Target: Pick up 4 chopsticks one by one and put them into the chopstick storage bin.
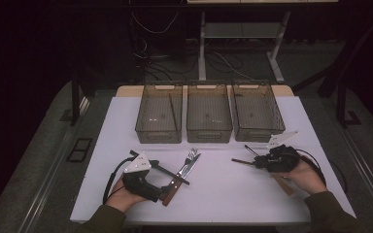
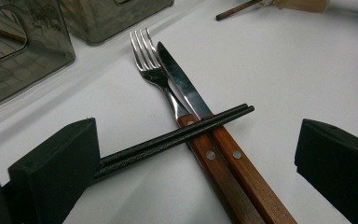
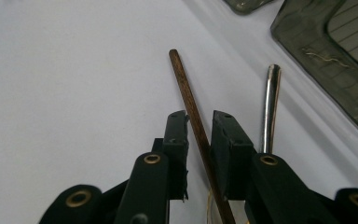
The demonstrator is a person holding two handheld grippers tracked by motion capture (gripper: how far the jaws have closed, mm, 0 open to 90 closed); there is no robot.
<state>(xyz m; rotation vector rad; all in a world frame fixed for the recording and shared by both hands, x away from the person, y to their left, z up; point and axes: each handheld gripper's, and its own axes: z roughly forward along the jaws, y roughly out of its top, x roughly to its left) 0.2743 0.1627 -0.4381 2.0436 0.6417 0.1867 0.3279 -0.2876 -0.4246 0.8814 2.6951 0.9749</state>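
Your right claw (image 3: 199,128) has its jaws nearly closed around the thin brown wooden chopstick (image 3: 189,100) lying near the white tabletop's (image 1: 223,189) right edge, a small gap left. Low approach makes sense for something that flat. Left claw (image 2: 191,154) is wide open, gripping nothing.

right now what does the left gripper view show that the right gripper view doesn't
Left gripper view: a fork and knife side by side, with black chopsticks lying across their handles. Right gripper view: a metal handle, and the right gripper with its jaws either side of the brown stick, close to it. Both: that brown stick, the white table, grey bins.
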